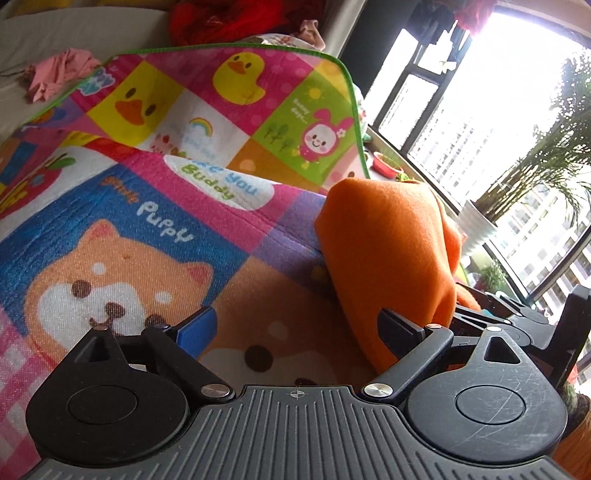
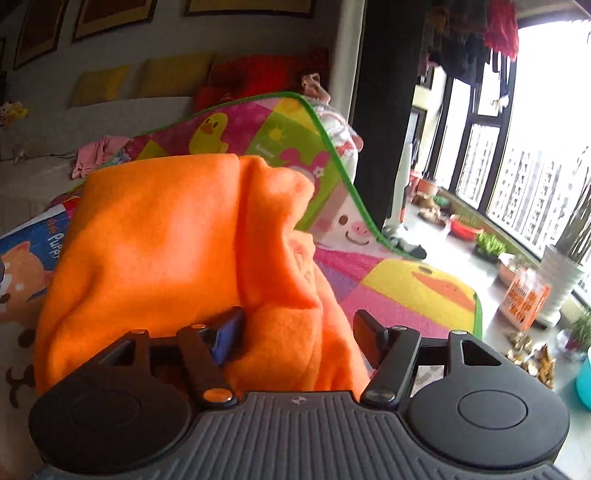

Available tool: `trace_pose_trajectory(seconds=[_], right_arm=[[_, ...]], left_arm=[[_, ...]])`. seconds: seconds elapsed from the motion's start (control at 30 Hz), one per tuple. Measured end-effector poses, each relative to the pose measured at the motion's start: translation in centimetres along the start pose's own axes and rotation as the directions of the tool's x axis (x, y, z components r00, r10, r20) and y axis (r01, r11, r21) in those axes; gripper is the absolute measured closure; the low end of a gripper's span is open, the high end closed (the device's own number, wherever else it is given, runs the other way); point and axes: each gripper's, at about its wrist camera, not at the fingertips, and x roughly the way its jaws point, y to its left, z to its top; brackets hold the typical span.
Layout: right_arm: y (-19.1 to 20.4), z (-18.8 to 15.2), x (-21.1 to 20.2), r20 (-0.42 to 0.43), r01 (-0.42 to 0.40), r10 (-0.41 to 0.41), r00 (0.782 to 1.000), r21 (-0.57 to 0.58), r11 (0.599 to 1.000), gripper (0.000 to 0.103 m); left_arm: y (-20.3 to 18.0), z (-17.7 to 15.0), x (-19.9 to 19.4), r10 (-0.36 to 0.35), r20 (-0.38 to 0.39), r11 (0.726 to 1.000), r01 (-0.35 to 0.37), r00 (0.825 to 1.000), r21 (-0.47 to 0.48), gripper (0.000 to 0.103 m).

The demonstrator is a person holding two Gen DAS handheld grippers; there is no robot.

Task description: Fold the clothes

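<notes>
Your left gripper (image 1: pixel 297 326) has its fingers spread wide, nothing between them; the blue-padded finger (image 1: pixel 197 326) sits over the puppy print, and the black finger (image 1: pixel 400 330) is right against the lower edge of the orange garment (image 1: pixel 388 258). Whether that finger actually touches the cloth, you cannot tell from this view.

Your right gripper (image 2: pixel 301 330) also has its fingers apart. A bunched fold of the orange garment (image 2: pixel 155 236) fills the gap between them. The blue pad (image 2: pixel 229 334) presses into the fabric on its side; the black finger (image 2: pixel 369 334) stands just clear of the cloth at its edge. Not clamped on the fabric, as far as the right wrist view shows.

The orange garment is fleece-like, heaped upright in loose folds on the play mat (image 1: pixel 122 229), directly ahead of the right gripper and to the right of the left one. In the left wrist view, part of the right gripper's black frame (image 1: pixel 517 317) shows just behind the garment.

The play mat carries cartoon prints: puppy, ducks, a pink bunny. Its far portion, with a green-trimmed edge (image 2: pixel 332 147), rises up behind the garment.

Beyond the mat: a pink garment (image 1: pixel 59 72) lying crumpled on a pale surface, red fabric (image 1: pixel 225 20) further back, a white ribbed plant pot (image 2: pixel 561 280) and a red bowl (image 2: pixel 463 226) on the floor by the windows (image 2: pixel 524 184)
</notes>
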Motion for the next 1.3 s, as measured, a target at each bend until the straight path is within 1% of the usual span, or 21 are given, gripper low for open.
trace_pose_trajectory(seconds=[0.07, 0.13, 0.2, 0.27, 0.3, 0.37, 0.47, 0.5, 0.53, 0.63, 0.67, 0.73, 0.8, 0.9, 0.97, 1.1, 1.17, 1.23, 1.3], right_arm=[[-0.9, 0.0, 0.7, -0.039, -0.094, 0.097, 0.995, 0.070, 0.993, 0.040], [-0.2, -0.1, 0.8, -0.059, -0.148, 0.155, 0.986, 0.099, 0.984, 0.040], [1.5, -0.1, 0.8, -0.065, -0.187, 0.193, 0.979, 0.086, 0.979, 0.041], [3.9, 0.1, 0.5, -0.074, -0.240, 0.245, 0.967, 0.065, 0.969, 0.042], [5.2, 0.2, 0.3, -0.080, -0.270, 0.274, 0.958, 0.057, 0.961, 0.042], [8.2, 0.2, -0.1, -0.093, -0.340, 0.342, 0.935, 0.040, 0.940, 0.042], [13.0, 0.1, -1.2, -0.105, -0.448, 0.445, 0.889, -0.001, 0.894, 0.042], [14.5, 0.0, -1.6, -0.107, -0.474, 0.470, 0.876, -0.017, 0.880, 0.042], [15.5, 0.0, -2.0, -0.101, -0.485, 0.480, 0.871, -0.036, 0.874, 0.042], [17.7, -0.1, -3.2, -0.071, -0.490, 0.485, 0.872, -0.098, 0.866, 0.042], [18.0, 0.0, -3.7, -0.053, -0.482, 0.479, 0.876, -0.115, 0.869, 0.042], [17.7, 0.3, -4.8, -0.002, -0.457, 0.461, 0.887, -0.138, 0.879, 0.042], [17.0, 0.7, -6.0, 0.061, -0.436, 0.448, 0.892, -0.147, 0.888, 0.044], [16.3, 1.5, -7.5, 0.138, -0.419, 0.442, 0.886, -0.169, 0.892, 0.048], [16.2, 1.9, -7.5, 0.125, -0.455, 0.477, 0.870, -0.166, 0.875, 0.048], [17.5, 1.5, -5.4, 0.021, -0.550, 0.557, 0.830, -0.133, 0.824, 0.048], [18.6, 0.9, -4.3, -0.009, -0.555, 0.559, 0.829, -0.136, 0.821, 0.048], [19.4, 0.8, -3.9, -0.010, -0.556, 0.561, 0.828, -0.151, 0.818, 0.056], [19.9, 1.2, -4.3, 0.016, -0.547, 0.560, 0.828, -0.190, 0.815, 0.081]], left_arm=[[0.4, -0.2, 0.1, -0.025, -0.003, 0.999, 0.025, 1.000, -0.023, 0.006], [0.9, -0.4, 0.0, -0.043, -0.003, 0.998, 0.043, 0.999, -0.047, 0.006], [1.6, -0.5, -0.3, -0.039, 0.003, 0.997, 0.039, 0.999, -0.061, 0.006], [2.6, -0.5, -1.2, -0.021, 0.022, 0.997, 0.023, 1.000, -0.075, 0.006], [3.2, -0.4, -1.8, -0.008, 0.036, 0.996, 0.011, 0.999, -0.085, 0.006], [4.7, -0.2, -3.2, 0.023, 0.065, 0.994, -0.015, 0.998, -0.109, 0.006], [6.8, 0.0, -5.2, 0.117, 0.098, 0.984, -0.102, 0.988, -0.149, 0.005], [7.6, 0.0, -5.8, 0.138, 0.105, 0.980, -0.120, 0.985, -0.160, 0.005], [8.4, 0.0, -6.6, 0.148, 0.110, 0.976, -0.127, 0.983, -0.177, 0.005], [10.3, -0.4, -8.5, 0.160, 0.123, 0.967, -0.130, 0.979, -0.220, 0.005], [10.7, -0.5, -9.0, 0.166, 0.130, 0.965, -0.135, 0.977, -0.224, 0.005], [11.1, -0.8, -9.6, 0.171, 0.140, 0.964, -0.137, 0.975, -0.226, 0.005], [11.1, -0.7, -9.8, 0.170, 0.147, 0.965, -0.135, 0.974, -0.224, 0.005], [11.0, -0.7, -9.5, 0.156, 0.150, 0.969, -0.122, 0.976, -0.214, 0.005], [11.0, -0.9, -9.2, 0.142, 0.147, 0.971, -0.109, 0.979, -0.214, 0.005], [11.1, -1.3, -9.2, 0.126, 0.142, 0.973, -0.094, 0.982, -0.212, 0.005], [11.4, -1.5, -9.3, 0.126, 0.140, 0.972, -0.095, 0.982, -0.214, 0.005], [11.7, -1.5, -9.4, 0.130, 0.139, 0.971, -0.097, 0.982, -0.219, 0.005], [11.8, -1.3, -9.4, 0.125, 0.143, 0.969, -0.090, 0.982, -0.229, 0.005]])
